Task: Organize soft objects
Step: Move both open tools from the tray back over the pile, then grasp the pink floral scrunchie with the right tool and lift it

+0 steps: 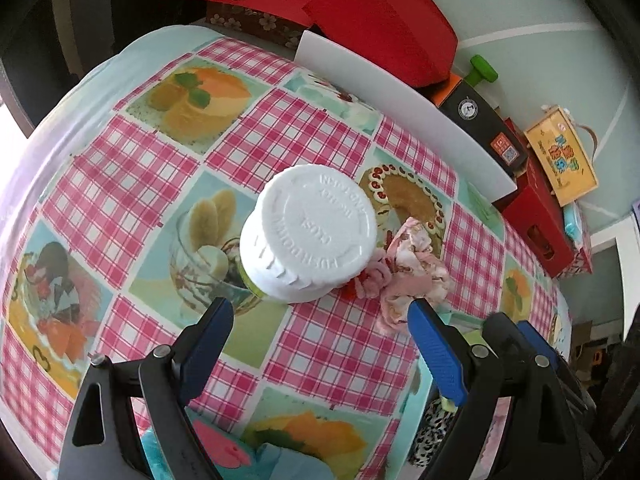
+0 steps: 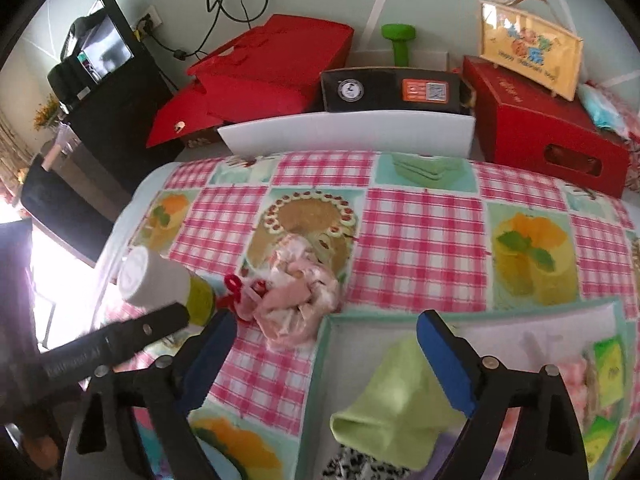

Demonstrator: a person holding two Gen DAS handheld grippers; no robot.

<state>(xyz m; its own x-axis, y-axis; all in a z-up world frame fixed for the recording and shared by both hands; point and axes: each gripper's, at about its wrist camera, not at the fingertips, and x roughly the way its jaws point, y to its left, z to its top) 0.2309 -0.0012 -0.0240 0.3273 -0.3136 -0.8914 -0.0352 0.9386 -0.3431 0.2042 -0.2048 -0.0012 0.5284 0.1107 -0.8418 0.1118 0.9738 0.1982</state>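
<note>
Left gripper (image 1: 320,312) jaws spread wide, nothing between the blue pads, hanging over the checked tablecloth (image 1: 160,168). Just beyond its fingertips stands a jar with a white screw lid (image 1: 312,232), upright, seen from above; yellow-green body showing under the lid. Touching the jar's right side: a crumpled pink floral cloth (image 1: 412,268) with a small red-and-pink piece (image 1: 368,280) tucked against it. The right pad tip sits just beside the cloth's near edge; contact can't be told.

Right gripper (image 2: 326,328) jaws also spread, gripping nothing. Below it, on the near right, an open fabric box with a mint rim (image 2: 324,344); inside lies a folded light-green cloth (image 2: 392,400), with a leopard-print item (image 2: 360,464) at the near edge under it. The right pad overlaps the green cloth in view; no pinch visible. The pink cloth lies on the table just left of the box's far-left corner, near the left pad. From this camera the jar is to the left of the cloth, with the left gripper's black finger in front of it.

Far side of table: white board (image 2: 348,132) standing on edge, red bags (image 2: 260,68) behind it, black box (image 2: 392,88), green dumbbell (image 2: 398,40), red crate (image 2: 540,128) with a yellow carton (image 2: 528,48) on top. Far left: a dark cabinet with a screen (image 2: 108,44).
</note>
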